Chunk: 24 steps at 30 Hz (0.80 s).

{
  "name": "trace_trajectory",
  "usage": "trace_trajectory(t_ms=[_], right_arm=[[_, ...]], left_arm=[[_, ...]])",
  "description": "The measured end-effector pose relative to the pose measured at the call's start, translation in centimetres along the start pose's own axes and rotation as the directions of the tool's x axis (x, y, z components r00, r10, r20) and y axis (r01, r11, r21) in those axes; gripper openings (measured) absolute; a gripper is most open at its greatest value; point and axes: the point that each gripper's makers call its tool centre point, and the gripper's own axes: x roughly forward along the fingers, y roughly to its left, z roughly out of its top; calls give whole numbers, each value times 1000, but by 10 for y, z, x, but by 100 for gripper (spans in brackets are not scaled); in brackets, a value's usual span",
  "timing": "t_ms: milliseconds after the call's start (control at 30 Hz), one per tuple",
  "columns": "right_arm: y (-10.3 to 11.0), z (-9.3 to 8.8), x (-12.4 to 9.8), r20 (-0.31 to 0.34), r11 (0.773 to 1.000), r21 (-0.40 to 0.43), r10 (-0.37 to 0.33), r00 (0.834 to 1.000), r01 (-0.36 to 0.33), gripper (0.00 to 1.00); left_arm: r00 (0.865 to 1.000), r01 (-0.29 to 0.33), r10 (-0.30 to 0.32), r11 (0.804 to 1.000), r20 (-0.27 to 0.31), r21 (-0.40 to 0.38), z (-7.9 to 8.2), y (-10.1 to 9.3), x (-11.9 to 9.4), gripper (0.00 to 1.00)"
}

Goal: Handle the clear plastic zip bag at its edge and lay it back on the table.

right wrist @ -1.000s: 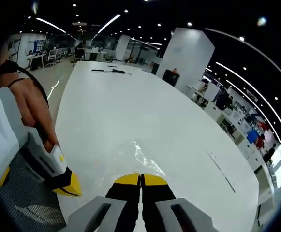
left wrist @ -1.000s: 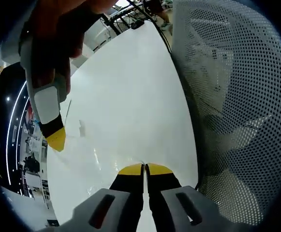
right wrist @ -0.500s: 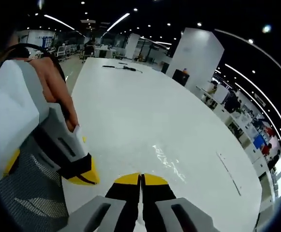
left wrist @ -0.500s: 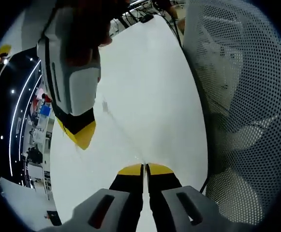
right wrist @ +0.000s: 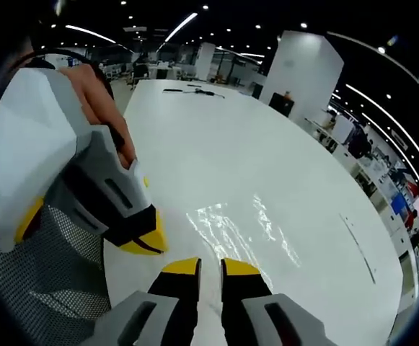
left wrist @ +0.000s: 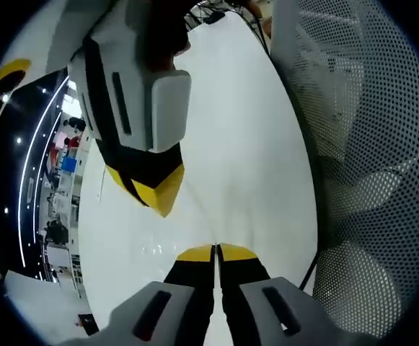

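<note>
The clear zip bag (right wrist: 232, 232) lies flat on the white table (right wrist: 216, 144), showing mostly as bright glints just ahead of my right gripper (right wrist: 210, 267). That gripper's jaws stand slightly apart with nothing between them. My left gripper (right wrist: 143, 243) sits close on the left, its yellow tips pressed together near the bag's left edge. In the left gripper view my left gripper (left wrist: 215, 252) is shut low over the table (left wrist: 238, 130); I cannot tell whether any film is pinched. The right gripper (left wrist: 156, 196) hangs just above and left, held by a hand.
A grey mesh chair back (left wrist: 368, 180) stands close along the table's edge, also seen as mesh (right wrist: 43, 288) under the left gripper. Black cables (right wrist: 187, 90) lie at the far end of the table. A pale pillar (right wrist: 299, 72) rises beyond the table.
My right gripper's jaws have parted from shut to slightly open, releasing the bag's edge. The two grippers have drawn closer together. The bag's glints now spread flatter on the table.
</note>
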Motion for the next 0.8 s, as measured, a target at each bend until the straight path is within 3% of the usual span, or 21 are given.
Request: trace_trajectory(t_ms=[100, 400, 800], right_arm=[[8, 0, -8, 38, 999, 32, 30, 999, -32, 8], [18, -22, -25, 49, 994, 95, 42, 998, -47, 13], [22, -49, -44, 28, 975, 221, -6, 1000, -1, 14]], left_arm=[[1000, -4, 4, 999, -8, 35, -3, -2, 1, 0], [999, 10, -8, 998, -32, 62, -11, -4, 10, 0], [999, 9, -8, 1000, -52, 23, -11, 6, 21, 1]])
